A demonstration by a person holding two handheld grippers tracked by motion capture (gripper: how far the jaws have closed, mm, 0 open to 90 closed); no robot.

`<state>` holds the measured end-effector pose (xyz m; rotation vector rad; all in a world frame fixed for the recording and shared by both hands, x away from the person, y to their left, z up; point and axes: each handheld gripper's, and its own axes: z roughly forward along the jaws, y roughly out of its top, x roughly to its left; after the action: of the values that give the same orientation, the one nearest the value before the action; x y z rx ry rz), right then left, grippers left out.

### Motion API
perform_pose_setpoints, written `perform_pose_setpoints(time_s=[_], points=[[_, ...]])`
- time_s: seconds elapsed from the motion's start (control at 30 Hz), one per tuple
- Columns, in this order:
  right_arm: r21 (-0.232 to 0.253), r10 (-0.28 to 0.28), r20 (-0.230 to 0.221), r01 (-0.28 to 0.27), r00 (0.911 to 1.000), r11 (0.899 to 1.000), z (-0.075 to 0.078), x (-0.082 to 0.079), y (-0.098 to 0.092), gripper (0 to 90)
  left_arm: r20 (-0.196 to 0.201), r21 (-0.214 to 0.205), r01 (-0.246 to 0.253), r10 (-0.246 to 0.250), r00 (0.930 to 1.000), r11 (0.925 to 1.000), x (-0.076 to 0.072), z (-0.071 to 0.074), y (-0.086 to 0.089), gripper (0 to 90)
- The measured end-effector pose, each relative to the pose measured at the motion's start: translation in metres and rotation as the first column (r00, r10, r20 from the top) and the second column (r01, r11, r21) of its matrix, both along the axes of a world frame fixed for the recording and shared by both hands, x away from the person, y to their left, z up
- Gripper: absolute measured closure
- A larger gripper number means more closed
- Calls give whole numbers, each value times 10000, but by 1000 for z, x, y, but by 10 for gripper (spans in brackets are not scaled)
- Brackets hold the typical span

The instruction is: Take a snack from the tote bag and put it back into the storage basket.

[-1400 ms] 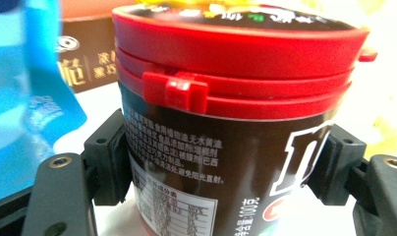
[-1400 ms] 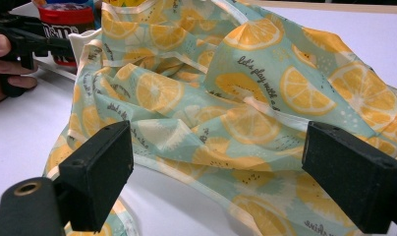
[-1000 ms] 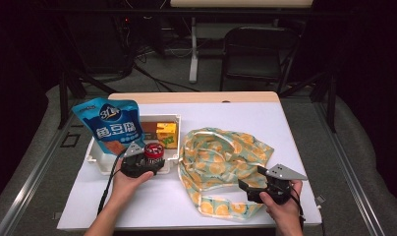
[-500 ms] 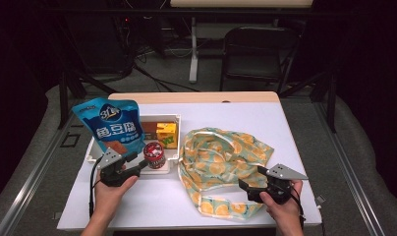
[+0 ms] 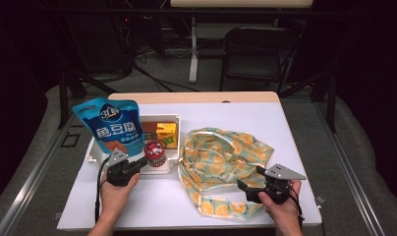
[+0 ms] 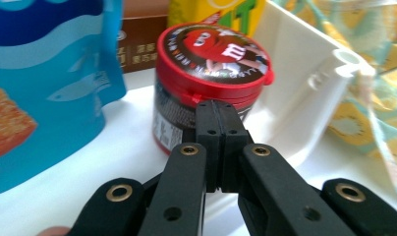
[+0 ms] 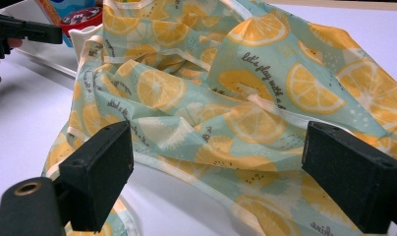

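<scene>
Left gripper view: candy jar (image 6: 213,73) lid reads "m".

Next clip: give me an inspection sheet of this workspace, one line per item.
Surface: white table, wooden strip at the far edge.
Job's things: red-lidded candy jar in the white tray; orange-print cloth bag lying crumpled beside the tray.
Clutter: blue snack pouch, brown box and yellow carton in the tray.
Grippers: left claw shut, empty, just closed, in front of the jar; right claw open over the bag's near edge.
Cables: one trails from the left claw towards the near table edge.
Surroundings: dark room, black chair, table legs.
</scene>
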<state>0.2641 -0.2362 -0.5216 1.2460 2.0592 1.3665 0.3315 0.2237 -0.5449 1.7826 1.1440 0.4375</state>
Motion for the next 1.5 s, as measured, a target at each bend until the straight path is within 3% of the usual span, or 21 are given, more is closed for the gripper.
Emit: perform_pose_setpoints(time_s=[0.1,0.23,0.33,0.7,0.93,1.13,1.27,1.33,1.5], points=[[-22,-11,-26,11,10000,10000,1,0,-3,120,-133,-93,-597,596,9981,9982,7,1,3,900],[32,8,-47,-8,10000,10000,0,0,-2,120,-221,-5,-1009,1009,9947,9949,17,0,5,898],[-11,11,-56,-11,10000,10000,0,0,-1,120,-351,-289,-1350,1339,9904,9904,22,-2,9,886],[0,-3,-42,3,10000,10000,-1,0,0,120,-431,-242,-1274,1262,9911,9916,22,-4,8,890],[-48,-15,-67,15,10000,10000,-1,0,0,120,-585,-654,-1839,1802,9819,9808,29,-6,14,880],[-60,-20,-66,20,10000,10000,-1,0,0,120,-373,-398,-1785,1770,9835,9831,23,-2,16,874],[-65,-46,0,46,10000,10000,0,-1,-1,120,-127,-502,-1528,1524,9882,9870,14,3,18,776],[-55,-77,34,77,10000,10000,0,-1,-2,120,-126,-786,-1281,1276,9918,9886,10,5,20,684],[-23,-138,100,138,9999,9999,0,-1,-3,120,147,-1014,-737,755,9970,9921,-1,15,24,450]])
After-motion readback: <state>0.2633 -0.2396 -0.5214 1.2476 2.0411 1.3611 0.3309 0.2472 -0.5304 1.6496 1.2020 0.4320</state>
